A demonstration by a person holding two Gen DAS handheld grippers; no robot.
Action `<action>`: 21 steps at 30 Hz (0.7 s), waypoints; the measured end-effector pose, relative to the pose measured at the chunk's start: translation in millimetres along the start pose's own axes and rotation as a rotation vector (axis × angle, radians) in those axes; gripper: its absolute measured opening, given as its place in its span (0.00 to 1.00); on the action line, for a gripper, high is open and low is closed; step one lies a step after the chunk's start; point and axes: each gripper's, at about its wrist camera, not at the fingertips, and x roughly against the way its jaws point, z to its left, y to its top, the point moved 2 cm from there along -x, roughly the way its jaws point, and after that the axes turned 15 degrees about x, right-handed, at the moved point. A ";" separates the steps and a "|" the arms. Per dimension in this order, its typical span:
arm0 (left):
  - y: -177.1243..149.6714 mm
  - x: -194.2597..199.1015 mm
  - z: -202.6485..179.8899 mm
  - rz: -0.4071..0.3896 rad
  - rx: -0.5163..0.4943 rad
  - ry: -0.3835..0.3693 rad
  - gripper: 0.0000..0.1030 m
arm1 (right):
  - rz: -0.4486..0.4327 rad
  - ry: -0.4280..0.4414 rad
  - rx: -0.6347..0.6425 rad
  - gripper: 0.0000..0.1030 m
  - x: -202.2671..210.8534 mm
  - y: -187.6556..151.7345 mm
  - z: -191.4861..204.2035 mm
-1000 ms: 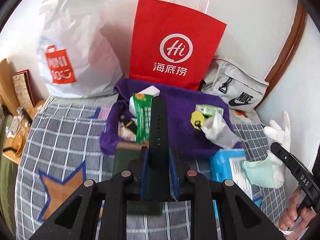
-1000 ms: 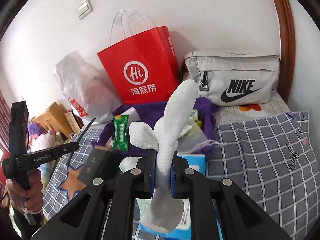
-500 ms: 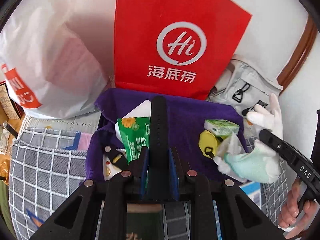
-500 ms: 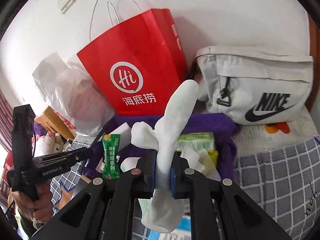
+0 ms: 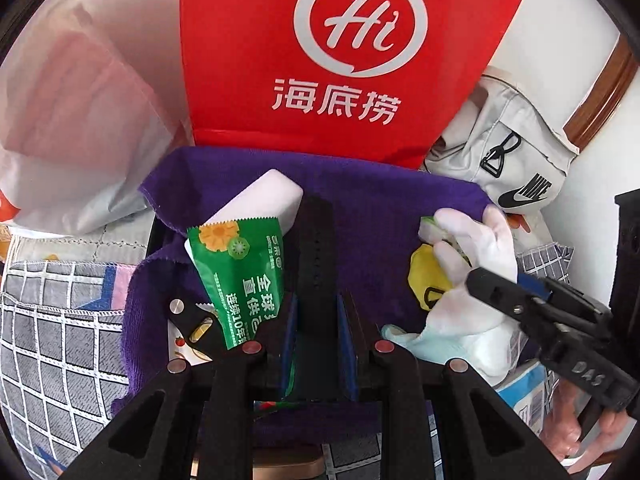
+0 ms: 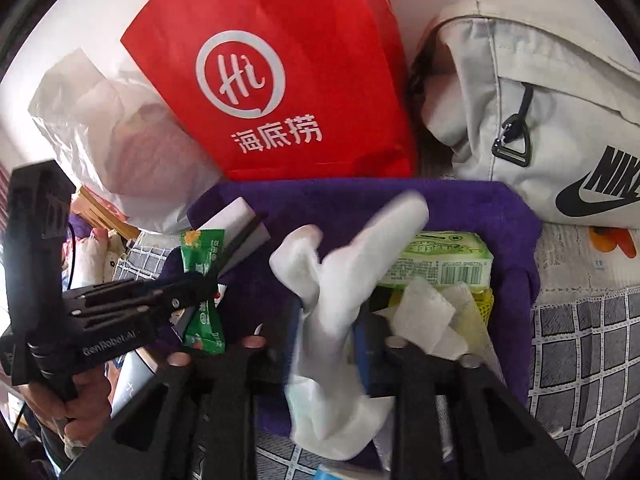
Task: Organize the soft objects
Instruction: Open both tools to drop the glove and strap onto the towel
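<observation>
1. The right gripper [image 6: 326,332] has just been letting go: its jaws have been spreading in the last half second, and the white glove [image 6: 340,280] still stands between them, blurred, apparently slipping free rather than pinched.
2. The left gripper [image 5: 316,320] keeps its jaws pressed onto a black strap [image 5: 316,248], which sticks out forward between the fingers.
3. Both grippers have come forward and down. A second ago they hung back over the checked bedspread [image 5: 52,344]; now both sit right over the purple cloth [image 5: 372,200] that lines a box.
4. The glove hangs low over the right half of that cloth, above a yellow thing [image 5: 424,276] and beside a pale green packet [image 6: 440,260] and some white tissue [image 6: 424,316].
5. The strap is over the middle, next to a green snack packet [image 5: 240,276] and a white block [image 5: 264,196].
6. Behind the cloth stand a red paper bag [image 5: 344,56], a white plastic bag [image 5: 80,120] and a grey pouch [image 6: 540,128].
7. My reading: the glove is being dropped with the other collected things, so that step looks nearly done, while the strap is not yet released.
</observation>
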 end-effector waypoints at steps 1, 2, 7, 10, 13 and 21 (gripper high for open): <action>0.7 -1.8 0.3 0.004 0.002 0.002 0.20 | -0.008 -0.004 -0.003 0.44 1.0 -0.1 -1.7; 1.1 -3.3 1.4 0.007 0.006 0.005 0.20 | -0.017 -0.009 -0.005 0.47 3.7 -1.3 -2.6; 2.5 -6.4 2.8 0.027 0.023 -0.008 0.22 | -0.028 -0.043 -0.006 0.50 9.1 -1.4 -9.5; 3.4 -2.7 1.9 0.029 0.023 -0.009 0.47 | -0.032 -0.064 -0.005 0.51 13.4 -1.2 -13.6; 3.6 8.2 -1.7 -0.006 0.000 0.021 0.56 | -0.055 -0.069 -0.006 0.55 22.1 0.1 -14.8; -10.1 53.8 -2.4 -0.051 0.016 0.016 0.64 | -0.083 -0.107 -0.017 0.59 58.3 -0.8 -0.2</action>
